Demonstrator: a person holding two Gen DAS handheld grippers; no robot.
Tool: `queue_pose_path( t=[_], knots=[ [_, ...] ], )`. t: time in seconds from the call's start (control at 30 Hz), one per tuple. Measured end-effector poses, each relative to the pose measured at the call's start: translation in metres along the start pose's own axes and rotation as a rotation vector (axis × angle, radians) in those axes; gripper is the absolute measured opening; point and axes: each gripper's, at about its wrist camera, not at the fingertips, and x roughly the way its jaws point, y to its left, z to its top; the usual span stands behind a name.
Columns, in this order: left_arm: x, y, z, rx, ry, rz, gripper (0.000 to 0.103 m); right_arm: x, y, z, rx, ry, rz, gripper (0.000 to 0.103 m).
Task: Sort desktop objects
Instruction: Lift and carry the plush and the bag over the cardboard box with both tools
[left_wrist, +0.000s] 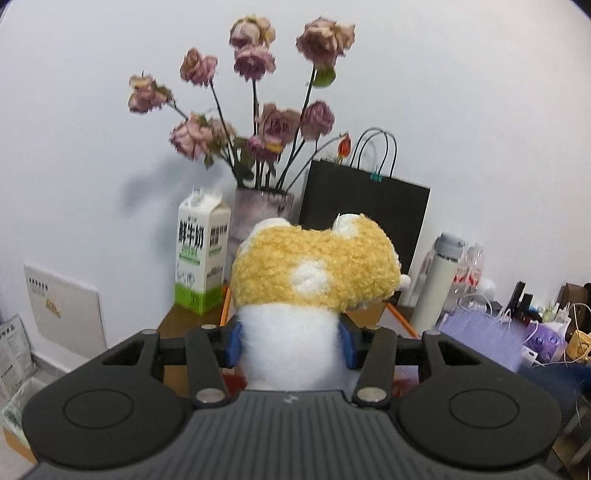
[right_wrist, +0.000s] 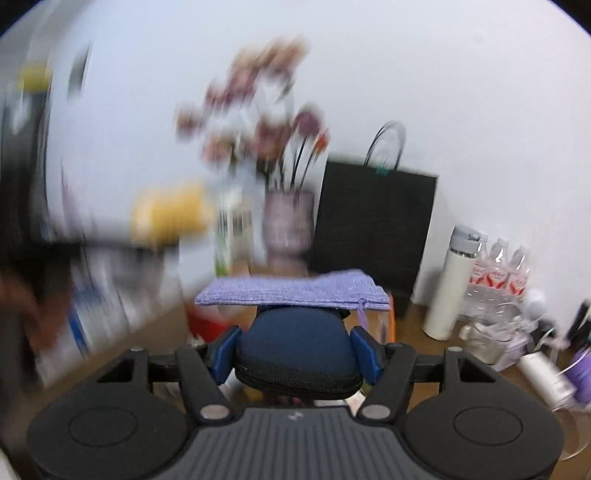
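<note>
Our left gripper (left_wrist: 291, 345) pinched one plush toy (left_wrist: 314, 273) by its white body. Our right gripper (right_wrist: 297, 349) clamped one navy zip case (right_wrist: 299, 350), one purple cloth (right_wrist: 291, 290) lying just beyond it.

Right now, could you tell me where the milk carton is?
In the left wrist view the milk carton stands left of centre on the wooden desk, against the wall, just left of the flower vase.

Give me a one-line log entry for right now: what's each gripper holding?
left gripper: shut on plush toy | right gripper: shut on navy zip case, purple cloth on top | both clear of desk
</note>
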Motion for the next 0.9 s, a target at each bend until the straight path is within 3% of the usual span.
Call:
queue_pose_path(
  t=[0.07, 0.17, 0.27, 0.37, 0.5, 0.6, 0.7, 0.77, 0.8, 0.83, 0.87, 0.9],
  knots=[
    [0.006, 0.002, -0.005, -0.008, 0.026, -0.002, 0.050, 0.019, 0.021, -0.015, -0.141, 0.105, -0.043, 0.062],
    [0.017, 0.007, -0.018, -0.024, 0.091, 0.001, 0.050, 0.038, 0.027, -0.037, -0.219, 0.220, -0.143, 0.062],
    [0.022, 0.012, -0.027, -0.039, 0.124, 0.007, 0.050, 0.033, 0.005, -0.041, -0.131, 0.248, -0.179, 0.062],
    [0.025, 0.013, -0.027, -0.042, 0.130, 0.009, 0.050, 0.011, -0.015, -0.034, -0.049, 0.203, -0.214, 0.062],
    [0.018, 0.008, -0.020, -0.025, 0.091, -0.018, 0.050, -0.036, -0.021, -0.012, 0.012, -0.031, -0.179, 0.061],
    [0.020, 0.006, -0.008, -0.018, 0.067, -0.021, 0.050, -0.036, -0.019, 0.003, -0.001, -0.136, -0.188, 0.058],
    [0.024, 0.007, 0.004, -0.008, 0.043, -0.011, 0.050, -0.017, -0.024, 0.013, 0.017, -0.177, -0.173, 0.056],
    [0.028, 0.009, 0.005, -0.010, 0.054, 0.014, 0.050, 0.007, -0.033, 0.012, 0.064, -0.142, -0.134, 0.053],
    [0.028, 0.011, 0.002, -0.013, 0.061, 0.011, 0.050, 0.019, -0.034, 0.008, 0.088, -0.112, -0.108, 0.049],
    [0.027, 0.013, -0.004, -0.022, 0.077, 0.003, 0.050, 0.030, -0.035, 0.000, 0.105, -0.085, -0.066, 0.021],
    [0.028, 0.015, -0.011, -0.039, 0.100, 0.002, 0.050, 0.039, -0.035, -0.010, 0.121, -0.058, -0.039, 0.004],
    [0.029, 0.018, -0.019, -0.055, 0.125, -0.001, 0.050, 0.049, -0.037, -0.020, 0.139, -0.033, -0.022, 0.003]
  ],
)
